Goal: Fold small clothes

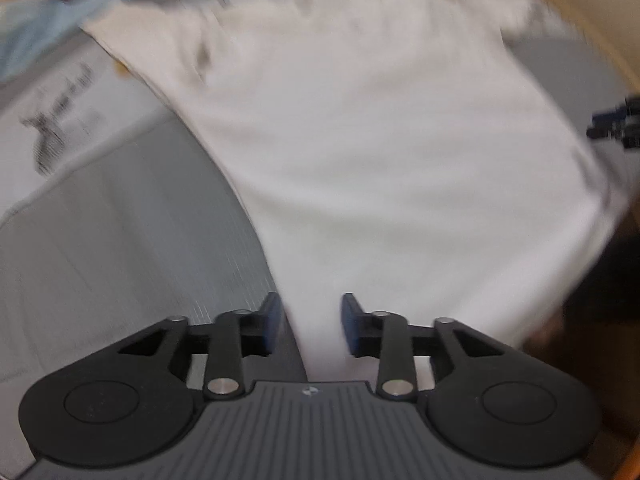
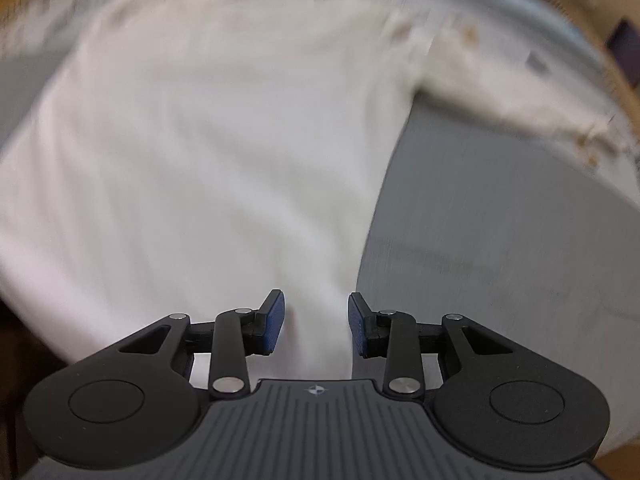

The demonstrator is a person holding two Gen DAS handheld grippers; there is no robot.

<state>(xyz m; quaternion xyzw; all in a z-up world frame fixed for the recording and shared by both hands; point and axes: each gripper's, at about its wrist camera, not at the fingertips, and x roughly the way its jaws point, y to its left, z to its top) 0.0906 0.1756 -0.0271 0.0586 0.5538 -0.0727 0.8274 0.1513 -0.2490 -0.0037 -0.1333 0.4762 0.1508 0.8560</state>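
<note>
A white shirt (image 1: 380,152) lies spread on a grey mat (image 1: 120,260), blurred in both views. The left gripper (image 1: 308,324) hangs with its fingers apart over the shirt's near left edge, nothing between them. The right gripper (image 2: 316,322) is likewise spread wide over the near right edge. A printed white cloth (image 1: 52,120) and a pale blue cloth (image 1: 60,20) lie at far left.

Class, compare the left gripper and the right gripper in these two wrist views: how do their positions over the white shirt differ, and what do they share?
The left gripper sits at the white shirt's left edge, grey surface to its left. The right gripper sits at the shirt's right edge, grey to its right. The left view shows light blue cloth beyond; the right view doesn't. Shared: both open, shirt fabric between the fingers.
</note>
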